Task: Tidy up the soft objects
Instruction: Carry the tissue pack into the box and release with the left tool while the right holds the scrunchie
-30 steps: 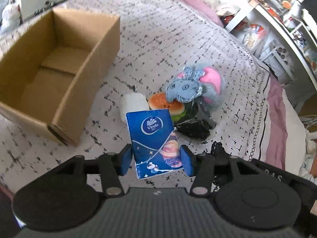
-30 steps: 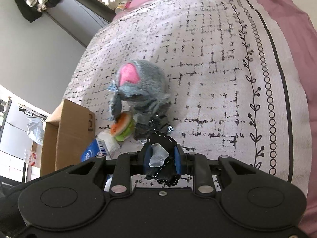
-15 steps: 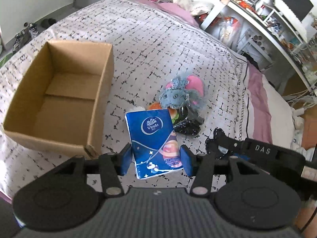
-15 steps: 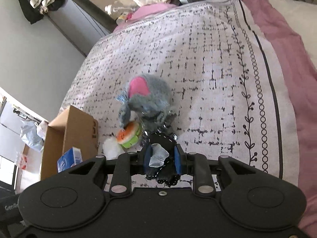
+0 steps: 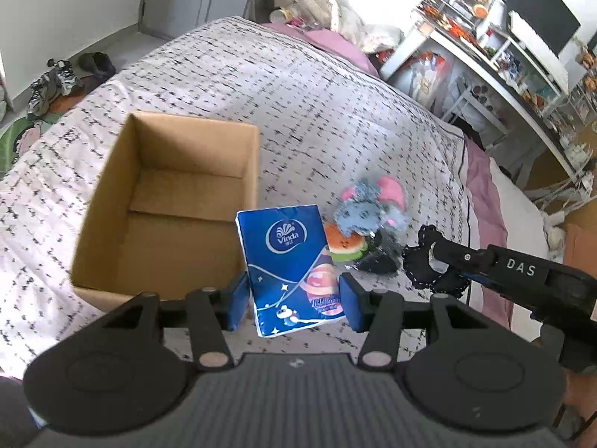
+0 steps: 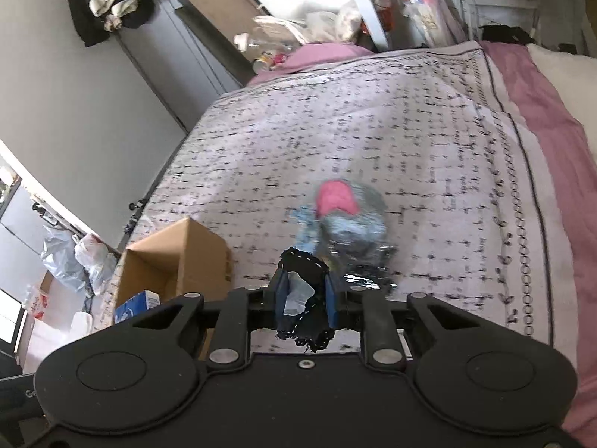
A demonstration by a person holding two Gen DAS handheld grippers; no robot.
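My left gripper (image 5: 294, 300) is shut on a blue Vinda tissue pack (image 5: 289, 265) and holds it above the bed, beside the right front corner of an open cardboard box (image 5: 168, 201). My right gripper (image 6: 304, 298) is shut on a black fabric pouch (image 6: 308, 313); it also shows in the left wrist view (image 5: 429, 265). A grey plush with pink ears (image 5: 369, 205) lies on the bed over a burger toy (image 5: 341, 244) and a black item (image 5: 377, 259). The plush (image 6: 347, 216) and the box (image 6: 175, 257) show in the right wrist view.
The bed has a white patterned cover (image 5: 298, 86) with a pink sheet edge (image 5: 481, 201) on the right. White shelves with clutter (image 5: 503, 37) stand beyond the bed. Shoes (image 5: 52, 82) lie on the floor at the left. Plastic bags (image 6: 74, 257) sit by the wall.
Both grippers have risen and pulled back from the bed with their loads. The left one has shifted toward the box; the box's inside now shows more fully.
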